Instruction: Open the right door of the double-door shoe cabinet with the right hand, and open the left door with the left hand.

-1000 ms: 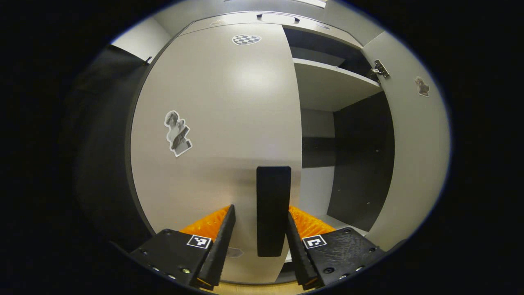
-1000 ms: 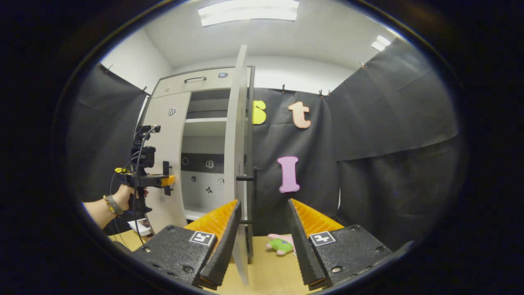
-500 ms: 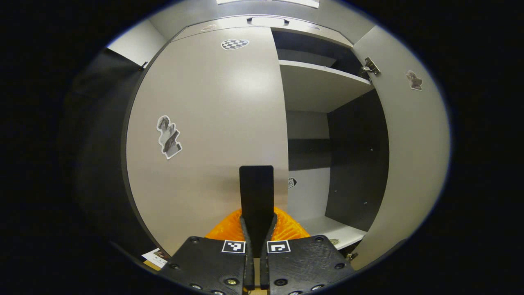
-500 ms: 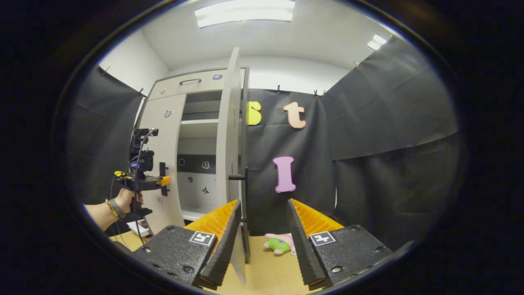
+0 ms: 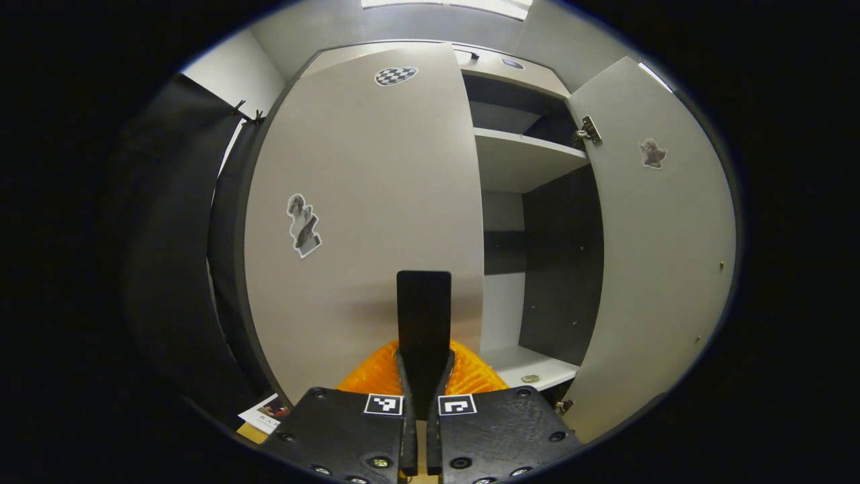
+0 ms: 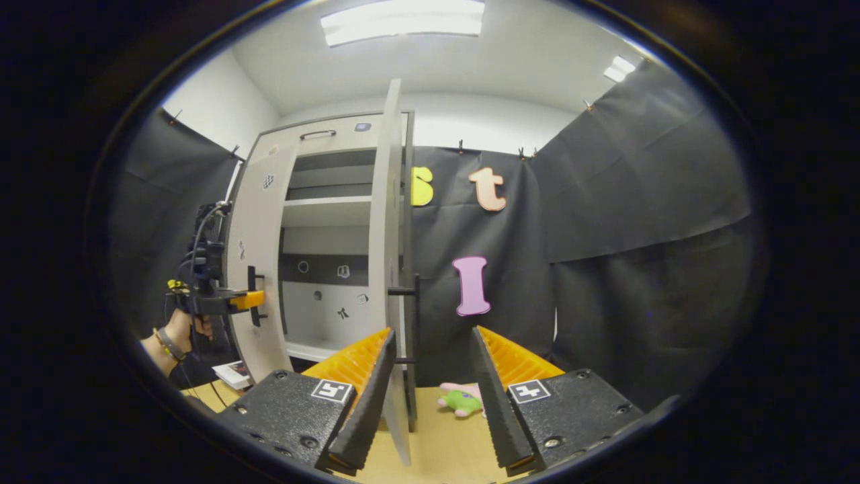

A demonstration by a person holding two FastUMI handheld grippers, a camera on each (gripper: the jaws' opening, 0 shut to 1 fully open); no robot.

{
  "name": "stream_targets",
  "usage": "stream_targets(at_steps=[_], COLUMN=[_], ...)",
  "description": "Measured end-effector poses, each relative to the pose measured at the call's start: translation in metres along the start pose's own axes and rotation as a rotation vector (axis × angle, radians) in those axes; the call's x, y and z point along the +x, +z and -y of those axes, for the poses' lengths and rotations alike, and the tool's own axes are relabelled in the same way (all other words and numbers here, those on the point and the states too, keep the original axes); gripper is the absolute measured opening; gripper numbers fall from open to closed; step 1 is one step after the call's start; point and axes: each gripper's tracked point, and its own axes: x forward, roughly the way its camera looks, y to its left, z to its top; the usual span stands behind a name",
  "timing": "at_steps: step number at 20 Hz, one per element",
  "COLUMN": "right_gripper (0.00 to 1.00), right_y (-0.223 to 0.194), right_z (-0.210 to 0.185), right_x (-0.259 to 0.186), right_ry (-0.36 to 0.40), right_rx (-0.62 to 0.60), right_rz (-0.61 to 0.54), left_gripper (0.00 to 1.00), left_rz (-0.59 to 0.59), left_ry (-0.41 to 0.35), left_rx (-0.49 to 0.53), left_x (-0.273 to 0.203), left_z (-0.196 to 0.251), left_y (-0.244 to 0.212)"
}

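Left hand-held gripper (image 5: pixel 421 430) is clamped on the black handle (image 5: pixel 423 323) of the left door (image 5: pixel 376 202), which stands partly open. Right hand-held gripper (image 6: pixel 430 396) is spread wide and holds nothing; the right door (image 6: pixel 386 235) is fully open. Next move, by judgement: swing the left door outward along its hinge arc. A cardboard-coloured floor (image 6: pixel 443 444) carries a plush toy (image 6: pixel 460 401); black cloth walls the booth.

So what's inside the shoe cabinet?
Behind the open right door, the shoe cabinet shows a bare shelf and a small round item on its floor. The left door covers the rest.
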Motion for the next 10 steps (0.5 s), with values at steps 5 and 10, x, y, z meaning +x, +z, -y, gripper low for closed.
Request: stream_targets(at_steps=[5, 10], right_gripper=[0.71, 0.70], right_y=[0.000, 0.005], right_z=[-0.017, -0.024], right_x=[-0.001, -0.003], right_ry=[0.026, 0.032], right_rx=[-0.016, -0.024], right_rz=[0.001, 0.016], left_gripper=[0.05, 0.04], left_rz=[0.004, 0.004], left_ry=[0.007, 0.027], left_rx=[-0.004, 0.002], left_x=[-0.038, -0.082], left_z=[-0.016, -0.052], left_y=[-0.004, -0.001])
